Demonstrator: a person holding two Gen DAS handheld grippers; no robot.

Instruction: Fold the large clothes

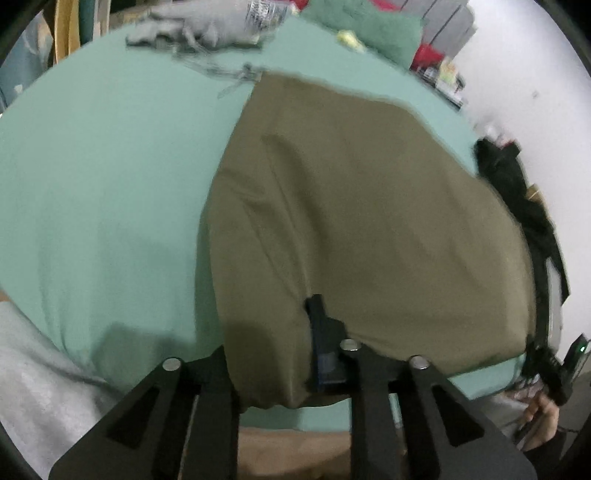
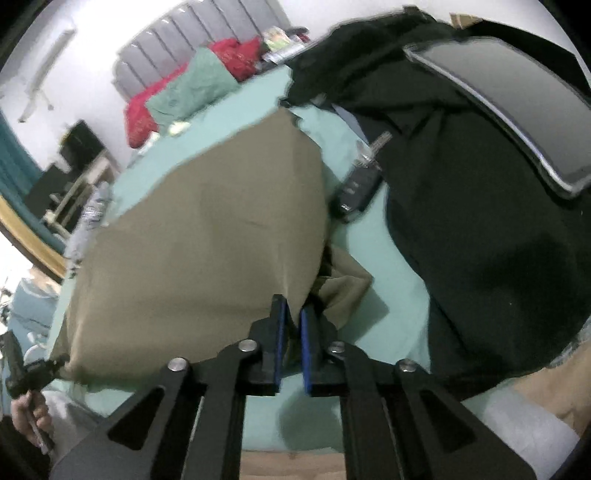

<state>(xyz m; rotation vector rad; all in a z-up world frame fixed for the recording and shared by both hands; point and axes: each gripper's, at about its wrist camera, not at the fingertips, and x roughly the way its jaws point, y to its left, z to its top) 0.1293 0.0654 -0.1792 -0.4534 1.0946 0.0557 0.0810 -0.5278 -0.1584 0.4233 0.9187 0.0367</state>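
Observation:
An olive-brown garment (image 1: pixel 362 221) lies spread on a mint-green bed sheet (image 1: pixel 103 177); it also shows in the right wrist view (image 2: pixel 207 236). My left gripper (image 1: pixel 280 332) is shut on the garment's near edge; cloth covers the left finger and only the right finger (image 1: pixel 321 325) shows. My right gripper (image 2: pixel 291 317) is shut on the garment's near right corner, the cloth pinched between its blue pads (image 2: pixel 306 332). A loose flap of the garment (image 2: pixel 343 284) hangs to the right of it.
A black garment (image 2: pixel 480 221) lies to the right with a dark tablet (image 2: pixel 509 110) on it. A car key (image 2: pixel 358 188) rests on the sheet beside it. Grey clothes (image 1: pixel 207 26), a green pillow (image 2: pixel 195 88) and red cloth (image 2: pixel 232 55) lie at the far end.

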